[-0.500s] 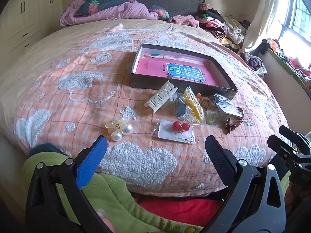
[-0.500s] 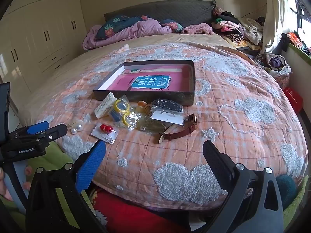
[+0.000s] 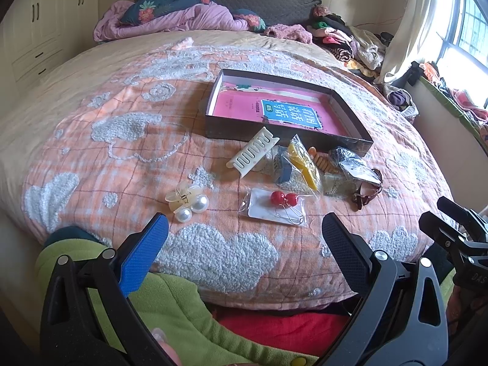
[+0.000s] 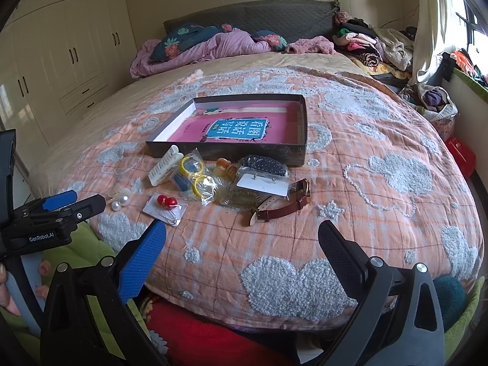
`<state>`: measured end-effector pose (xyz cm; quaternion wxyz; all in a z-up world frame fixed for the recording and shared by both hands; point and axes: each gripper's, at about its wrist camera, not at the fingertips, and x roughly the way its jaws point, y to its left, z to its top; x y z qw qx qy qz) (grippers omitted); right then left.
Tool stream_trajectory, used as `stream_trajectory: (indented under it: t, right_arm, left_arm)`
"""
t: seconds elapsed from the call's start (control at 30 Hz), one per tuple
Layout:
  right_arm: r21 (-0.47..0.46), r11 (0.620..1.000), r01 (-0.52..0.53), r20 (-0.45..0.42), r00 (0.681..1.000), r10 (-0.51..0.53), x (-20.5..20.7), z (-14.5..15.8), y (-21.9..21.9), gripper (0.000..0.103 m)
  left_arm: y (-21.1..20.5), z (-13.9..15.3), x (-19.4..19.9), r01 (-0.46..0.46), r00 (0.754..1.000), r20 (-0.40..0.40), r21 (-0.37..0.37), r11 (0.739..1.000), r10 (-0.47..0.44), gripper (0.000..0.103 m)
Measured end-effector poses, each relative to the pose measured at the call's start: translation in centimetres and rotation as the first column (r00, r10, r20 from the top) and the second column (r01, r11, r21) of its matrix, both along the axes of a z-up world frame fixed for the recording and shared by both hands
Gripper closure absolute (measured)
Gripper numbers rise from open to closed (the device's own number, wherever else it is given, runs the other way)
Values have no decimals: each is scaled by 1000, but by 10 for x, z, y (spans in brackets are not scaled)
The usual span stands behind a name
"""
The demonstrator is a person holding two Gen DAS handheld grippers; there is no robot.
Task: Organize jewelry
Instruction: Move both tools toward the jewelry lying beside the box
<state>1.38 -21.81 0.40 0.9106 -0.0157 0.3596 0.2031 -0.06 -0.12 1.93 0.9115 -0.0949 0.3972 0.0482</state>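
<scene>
On the orange quilt lies a dark shallow box (image 3: 350, 113) (image 4: 300, 152) with a pink book inside. In front of it is a heap of jewelry: a white hair comb (image 3: 253, 152) (image 4: 163, 164), a pearl hair clip (image 3: 187, 202) (image 4: 121, 197), red ball earrings on a card (image 3: 282, 199) (image 4: 166, 201), yellow hoops in a bag (image 3: 303, 160) (image 4: 196, 177), and a brown-strap watch (image 4: 282, 207) (image 3: 367, 195). My left gripper (image 3: 244, 241) hangs open near the bed's front edge, below the earrings. My right gripper (image 4: 242, 241) hangs open below the watch. Nothing sits between either pair of fingers.
Purple bedding and pillows (image 4: 207, 45) lie by the headboard. Piled clothes (image 4: 375, 45) fill the far right by the window. White wardrobes (image 4: 61, 45) stand at left. A green sleeve (image 3: 170, 311) and red cloth (image 4: 213, 335) lie below the bed's edge.
</scene>
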Motion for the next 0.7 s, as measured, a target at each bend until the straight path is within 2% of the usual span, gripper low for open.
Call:
stream_trajectory:
  t: [0.5, 0.7]
  right_arm:
    - [6, 1000, 20, -32, 999, -19, 13, -10, -5, 4]
    - [-14, 999, 29, -58, 998, -29, 24, -19, -5, 4]
  left_arm:
    - [14, -17, 3, -28, 999, -29, -13, 1000, 28, 8]
    - [32, -30, 8, -83, 995, -59, 22, 996, 84, 8]
